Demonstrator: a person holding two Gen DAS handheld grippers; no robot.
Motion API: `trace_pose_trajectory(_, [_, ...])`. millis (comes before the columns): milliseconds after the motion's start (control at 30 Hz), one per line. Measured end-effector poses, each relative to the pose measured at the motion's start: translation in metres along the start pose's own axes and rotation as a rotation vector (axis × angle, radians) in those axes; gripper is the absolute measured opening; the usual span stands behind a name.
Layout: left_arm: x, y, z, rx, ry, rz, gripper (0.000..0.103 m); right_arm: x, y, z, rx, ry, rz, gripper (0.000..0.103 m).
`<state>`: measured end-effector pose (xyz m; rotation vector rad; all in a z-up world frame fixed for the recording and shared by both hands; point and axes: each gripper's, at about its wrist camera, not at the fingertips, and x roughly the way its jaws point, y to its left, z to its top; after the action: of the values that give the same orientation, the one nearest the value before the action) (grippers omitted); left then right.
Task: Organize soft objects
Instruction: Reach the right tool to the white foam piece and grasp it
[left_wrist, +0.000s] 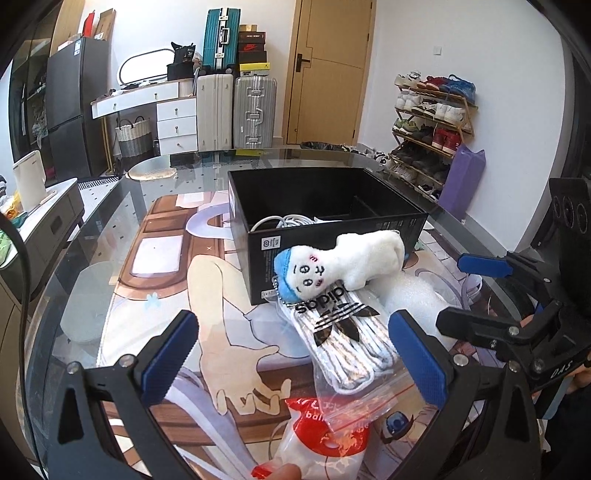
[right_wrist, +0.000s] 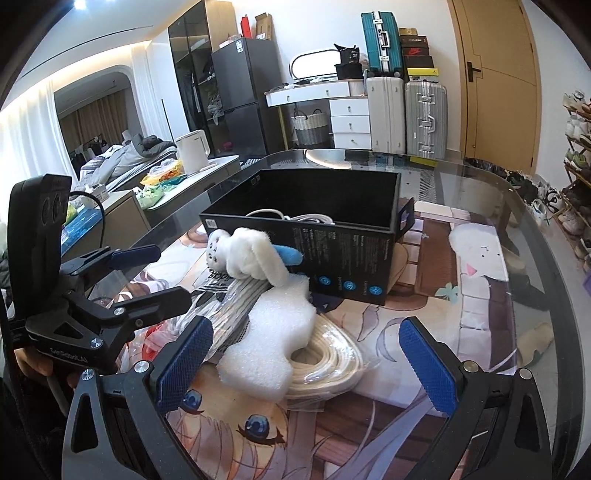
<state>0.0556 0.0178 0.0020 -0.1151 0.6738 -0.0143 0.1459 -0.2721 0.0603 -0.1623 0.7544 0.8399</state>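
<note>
right view only: cord coil (right_wrist: 325, 354), foam (right_wrist: 273, 332)

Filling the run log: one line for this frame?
left gripper: open, empty | right gripper: open, empty | plush on laces bag beside box | foam untouched

Black left gripper (left_wrist: 291, 358) and right gripper (right_wrist: 306, 354), blue textured pads, silver screws
</note>
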Motion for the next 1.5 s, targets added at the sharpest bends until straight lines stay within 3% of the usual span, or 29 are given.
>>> trace_pose_trajectory(433, [0.001,0.002,-0.001,0.0,0.005,0.0,0.103,0.011,-0.014,-0.004,0.014,0.041,-0.069,0.102])
trace_pose_trajectory(833, [0.004,0.0,-0.002,0.002,0.018,-0.01,0.103,0.023,-0.013,-0.003,0.028,0.024,-0.024,0.101])
trace_pose_trajectory(1200, [0.008,0.001,-0.003,-0.002,0.036,-0.014,0.103,0.03,-0.006,-0.002,0.014,0.029,0.021,0.078])
trace_pose_trajectory(1267, [0.008,0.001,-0.003,-0.003,0.037,-0.016,0.103,0.031,-0.005,-0.002,0.011,0.036,0.03,0.07])
trace_pose_trajectory(1400, [0.007,0.0,-0.003,0.0,0.041,-0.021,0.103,0.03,0.001,-0.003,-0.008,0.033,0.056,0.064])
trace_pose_trajectory(1500, [0.006,-0.001,-0.003,-0.005,0.037,-0.033,0.103,0.03,0.007,-0.004,-0.03,0.033,0.067,0.053])
